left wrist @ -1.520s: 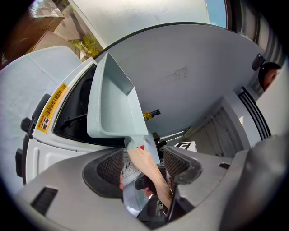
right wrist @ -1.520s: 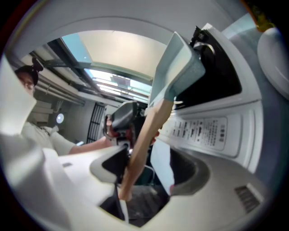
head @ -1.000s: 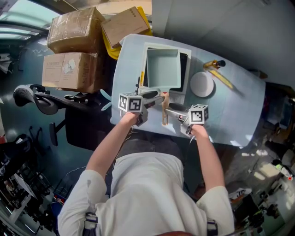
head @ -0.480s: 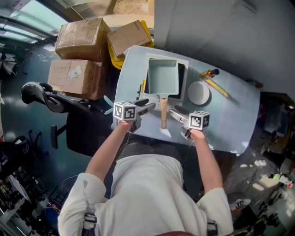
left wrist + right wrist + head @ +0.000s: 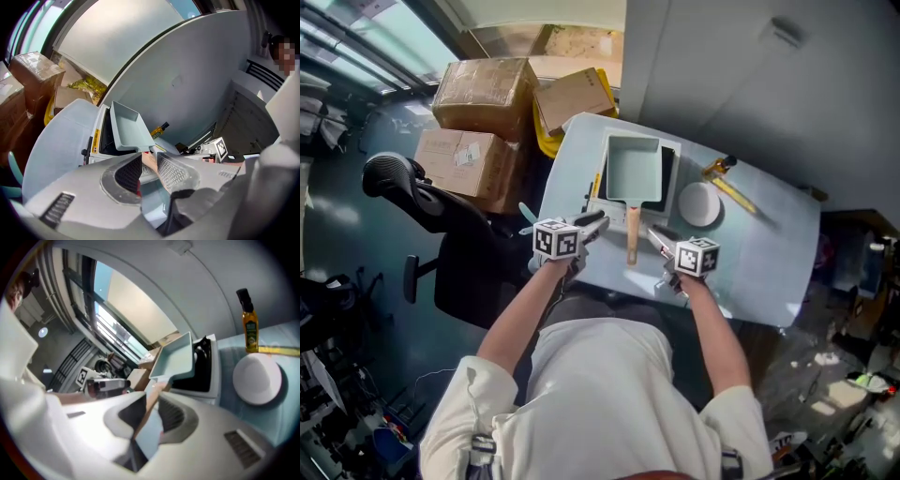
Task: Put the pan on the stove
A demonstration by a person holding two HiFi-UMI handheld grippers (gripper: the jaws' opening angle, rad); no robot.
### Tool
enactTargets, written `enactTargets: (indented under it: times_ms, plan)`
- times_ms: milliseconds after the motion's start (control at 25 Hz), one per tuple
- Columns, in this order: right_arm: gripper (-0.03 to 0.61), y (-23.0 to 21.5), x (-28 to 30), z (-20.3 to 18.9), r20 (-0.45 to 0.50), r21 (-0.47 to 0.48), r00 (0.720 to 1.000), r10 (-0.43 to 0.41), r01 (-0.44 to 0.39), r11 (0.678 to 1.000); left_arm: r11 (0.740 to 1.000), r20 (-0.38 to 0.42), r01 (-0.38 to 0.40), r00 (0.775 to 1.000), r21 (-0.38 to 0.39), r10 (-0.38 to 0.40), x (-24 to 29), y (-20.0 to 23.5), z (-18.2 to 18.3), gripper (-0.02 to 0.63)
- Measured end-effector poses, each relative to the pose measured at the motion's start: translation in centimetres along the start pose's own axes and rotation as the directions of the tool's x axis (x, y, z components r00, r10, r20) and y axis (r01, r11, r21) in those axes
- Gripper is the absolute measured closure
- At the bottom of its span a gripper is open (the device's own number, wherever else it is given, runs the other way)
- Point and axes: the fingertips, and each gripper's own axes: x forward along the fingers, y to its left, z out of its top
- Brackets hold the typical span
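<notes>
A light blue square pan (image 5: 635,169) sits on the white-framed stove (image 5: 598,202), and its wooden handle (image 5: 632,234) points toward me. My left gripper (image 5: 600,220) hovers just left of the handle. My right gripper (image 5: 654,234) hovers just right of it. Both grippers' jaws are closing, and neither presses on anything. In the left gripper view the pan (image 5: 126,129) stands beyond my left gripper (image 5: 149,164), with a bit of handle showing through the gap. In the right gripper view the handle (image 5: 152,397) shows through the gap of my right gripper (image 5: 151,411).
A white round dish (image 5: 700,204) lies right of the stove, with an oil bottle (image 5: 719,167) and a yellow strip (image 5: 741,199) behind it. Cardboard boxes (image 5: 487,94) are stacked left of the table. A black office chair (image 5: 412,187) stands at the near left.
Both grippers' jaws have narrowed from wide apart. The grippers stay on either side of the handle, a little farther back from the pan. The head view has pulled back.
</notes>
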Motion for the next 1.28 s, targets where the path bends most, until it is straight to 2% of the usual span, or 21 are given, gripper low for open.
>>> enactTargets:
  times_ms: [160, 320, 640, 960, 1120, 1280]
  plan:
    - [0.506, 0.7, -0.3, 0.5, 0.033, -0.052, 0.999, -0.004, 0.005, 0.999, 0.998, 0.013, -0.036, 0.999, 0.059, 0.036, -0.7, -0.6, 0.5, 0.537]
    - [0.533, 2.0, -0.9, 1.3, 0.071, -0.137, 0.997, -0.037, 0.046, 0.990, 0.990, 0.050, -0.071, 0.997, 0.121, 0.066, -1.4, -1.8, 1.4, 0.583]
    - [0.545, 6.7, -2.9, 4.6, 0.181, -0.296, 0.973, -0.145, 0.195, 0.935, 0.963, 0.111, -0.081, 0.992, 0.257, 0.054, -4.0, -4.9, 3.7, 0.589]
    - [0.545, 10.9, -4.2, 6.4, 0.363, -0.363, 0.910, -0.201, 0.337, 0.869, 0.916, 0.151, -0.058, 0.989, 0.397, -0.002, -7.6, -8.0, 6.0, 0.589]
    - [0.545, 12.6, -5.2, 7.4, 0.438, -0.360, 0.871, -0.222, 0.396, 0.845, 0.879, 0.200, -0.084, 0.980, 0.469, -0.013, -9.3, -9.2, 8.0, 0.589]
    - [0.545, 14.5, -6.3, 8.3, 0.506, -0.350, 0.831, -0.232, 0.443, 0.825, 0.857, 0.223, -0.083, 0.974, 0.509, -0.038, -10.8, -10.4, 9.3, 0.589]
